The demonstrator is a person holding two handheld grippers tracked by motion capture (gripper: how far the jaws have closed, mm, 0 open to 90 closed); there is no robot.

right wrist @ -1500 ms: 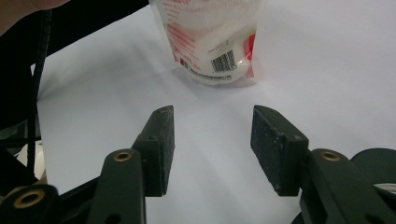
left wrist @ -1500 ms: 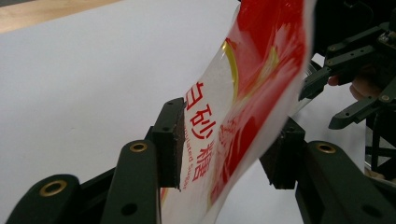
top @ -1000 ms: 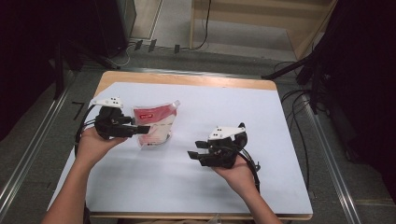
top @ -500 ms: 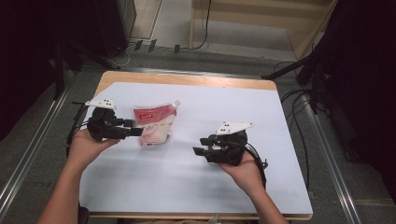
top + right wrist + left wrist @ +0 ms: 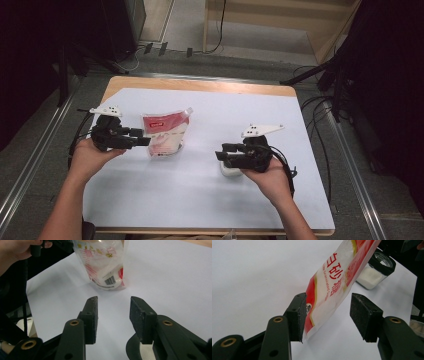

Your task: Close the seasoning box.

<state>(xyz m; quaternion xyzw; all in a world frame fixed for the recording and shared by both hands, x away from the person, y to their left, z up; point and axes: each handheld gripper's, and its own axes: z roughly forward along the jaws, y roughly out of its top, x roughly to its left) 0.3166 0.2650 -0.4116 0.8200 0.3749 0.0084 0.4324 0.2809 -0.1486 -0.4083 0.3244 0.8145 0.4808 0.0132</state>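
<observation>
I have the red-and-white plastic pouch of granulated sugar (image 5: 164, 134) lying on the white-covered desk (image 5: 200, 200), left of centre, its printed face up; in the left gripper view the pouch (image 5: 332, 287) runs up between the jaws of my left tongs (image 5: 332, 315), its lower corner against the left pad, the right pad standing clear of it, so nothing is pinched; these jaws have just been opening a little; in the high view the left tongs (image 5: 142, 141) sit at the pouch's left edge, held level in my left hand (image 5: 90, 155); in the right gripper view the pouch's (image 5: 105, 265) barcoded end faces my right tongs (image 5: 113, 315), well apart from them; those jaws stand parted with bare desk between the pads, and they have just been closing; in the high view the right tongs (image 5: 222, 152) point left toward the pouch from right of centre, carried in my right hand (image 5: 267, 177); a small clear glass jar with a black rim and white grains inside (image 5: 374, 271) stands on the desk beyond the pouch in the left gripper view; in the high view it (image 5: 231, 170) shows just under the right tongs.
</observation>
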